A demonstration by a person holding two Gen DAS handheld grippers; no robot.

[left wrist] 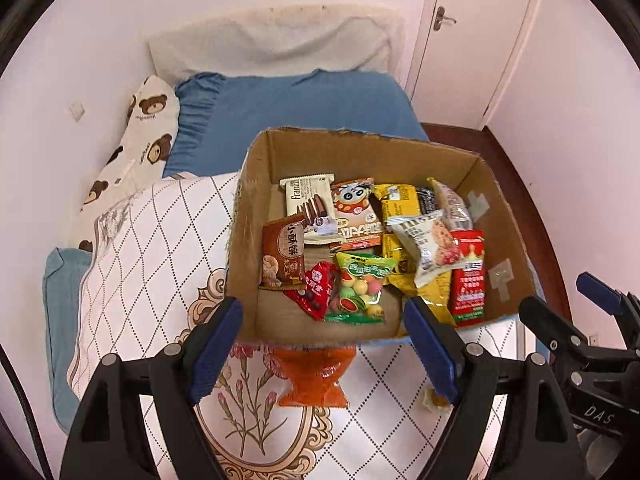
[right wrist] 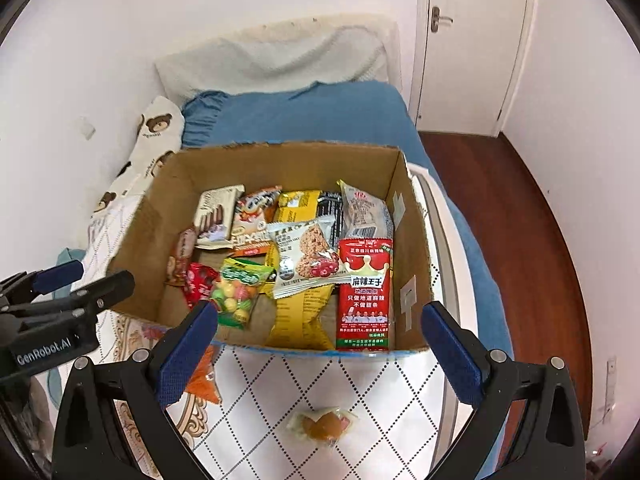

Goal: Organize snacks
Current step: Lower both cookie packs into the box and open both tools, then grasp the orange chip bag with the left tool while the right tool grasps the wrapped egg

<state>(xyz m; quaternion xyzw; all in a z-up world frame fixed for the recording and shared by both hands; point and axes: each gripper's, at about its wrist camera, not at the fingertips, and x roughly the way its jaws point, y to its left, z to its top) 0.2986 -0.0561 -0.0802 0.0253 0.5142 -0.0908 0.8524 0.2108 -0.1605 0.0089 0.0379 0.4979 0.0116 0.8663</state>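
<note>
A cardboard box [left wrist: 256, 184] [right wrist: 160, 200] stands on the bed and holds several snack packets, among them a green candy bag [left wrist: 360, 284] [right wrist: 236, 292] and a red spicy-strip packet [left wrist: 468, 272] [right wrist: 364, 292]. An orange packet [left wrist: 312, 380] [right wrist: 204, 380] lies on the quilt in front of the box. A small clear-wrapped brown pastry [right wrist: 324, 426] [left wrist: 434, 398] lies on the quilt nearer me. My left gripper [left wrist: 324, 320] is open and empty above the orange packet. My right gripper [right wrist: 320, 320] is open and empty above the pastry.
The white diamond-pattern quilt [left wrist: 152, 248] [right wrist: 360, 384] covers the bed, with a blue sheet [left wrist: 304, 120] and a bear-print pillow [left wrist: 148, 128] behind. A white door [right wrist: 472, 40] and wooden floor [right wrist: 520, 208] lie to the right.
</note>
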